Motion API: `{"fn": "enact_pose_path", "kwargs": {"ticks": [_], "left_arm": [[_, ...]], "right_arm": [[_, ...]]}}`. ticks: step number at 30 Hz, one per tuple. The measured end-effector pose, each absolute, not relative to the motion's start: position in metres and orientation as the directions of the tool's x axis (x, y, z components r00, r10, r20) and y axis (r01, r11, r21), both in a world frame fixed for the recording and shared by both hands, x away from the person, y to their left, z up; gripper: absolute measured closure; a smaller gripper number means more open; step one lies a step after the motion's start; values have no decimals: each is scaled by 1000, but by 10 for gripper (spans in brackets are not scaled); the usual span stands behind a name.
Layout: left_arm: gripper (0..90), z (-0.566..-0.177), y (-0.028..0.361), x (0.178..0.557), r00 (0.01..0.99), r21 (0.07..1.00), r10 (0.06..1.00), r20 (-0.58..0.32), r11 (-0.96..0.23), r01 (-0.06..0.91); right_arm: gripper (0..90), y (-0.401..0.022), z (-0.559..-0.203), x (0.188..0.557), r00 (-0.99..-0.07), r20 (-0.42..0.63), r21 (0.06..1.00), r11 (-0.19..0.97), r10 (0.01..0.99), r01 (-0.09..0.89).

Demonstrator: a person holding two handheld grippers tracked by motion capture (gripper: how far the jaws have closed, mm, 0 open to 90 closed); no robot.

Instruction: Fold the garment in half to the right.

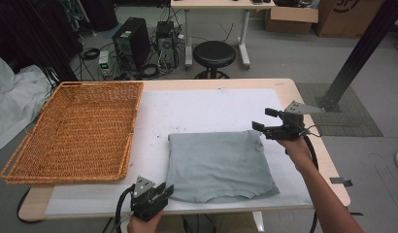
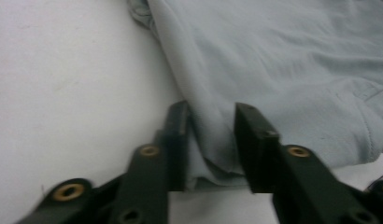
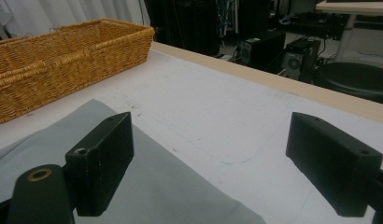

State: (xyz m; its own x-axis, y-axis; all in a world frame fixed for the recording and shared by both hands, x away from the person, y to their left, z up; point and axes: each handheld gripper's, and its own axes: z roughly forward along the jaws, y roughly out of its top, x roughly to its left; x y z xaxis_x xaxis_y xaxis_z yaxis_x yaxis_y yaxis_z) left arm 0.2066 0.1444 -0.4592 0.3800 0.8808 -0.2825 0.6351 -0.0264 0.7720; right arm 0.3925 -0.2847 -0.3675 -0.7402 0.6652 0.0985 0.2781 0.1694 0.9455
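Right now a folded grey T-shirt [image 1: 219, 165] lies flat on the white mat [image 1: 207, 109] that covers the counter [image 1: 289, 90], toward the near edge and right of centre. At its near left corner sits the left tool [image 1: 164, 190], held low by a hand [image 1: 143, 223] at the counter's edge — in the left gripper view its two black jaws stand on either side of the shirt's folded edge [image 2: 210, 140], narrowed around the cloth, with fabric bunched between them; whether the pads press on it fully I cannot tell. The right tool [image 1: 265, 119] hangs above the shirt's far right corner, held level by the right hand [image 1: 295, 145], and its jaws are wide apart with nothing between them — the right gripper view looks past them over grey cloth [image 3: 49, 154] and bare mat. A shallow wicker basket [image 1: 75, 128] rests on the left part of the counter, well apart from the shirt. Beyond the counter stand a black stool [image 1: 214, 54] and computer towers [image 1: 134, 41] on the floor.
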Motion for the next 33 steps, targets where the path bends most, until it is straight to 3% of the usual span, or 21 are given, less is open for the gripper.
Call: {"fn": "enact_pose_path", "kwargs": {"ticks": [1, 4, 15, 25, 33], "left_arm": [[795, -459, 145, 207, 381, 767, 876, -296, -20, 642], [810, -460, 146, 207, 379, 767, 872, -309, -7, 641], [811, -461, 149, 206, 373, 768, 861, -346, 32, 639], [816, -460, 150, 206, 373, 774, 854, -362, 52, 632], [817, -460, 152, 205, 369, 774, 848, -379, 72, 629]], "right_arm": [[148, -280, -369, 395, -749, 103, 945, 171, 655, 280], [150, -273, -369, 400, -762, 103, 943, 181, 639, 280], [169, -246, -356, 418, -818, 123, 946, 183, 562, 268], [184, -194, -324, 427, -884, 75, 948, 241, 461, 206], [182, -149, -324, 440, -911, 78, 928, 304, 405, 214]]}}
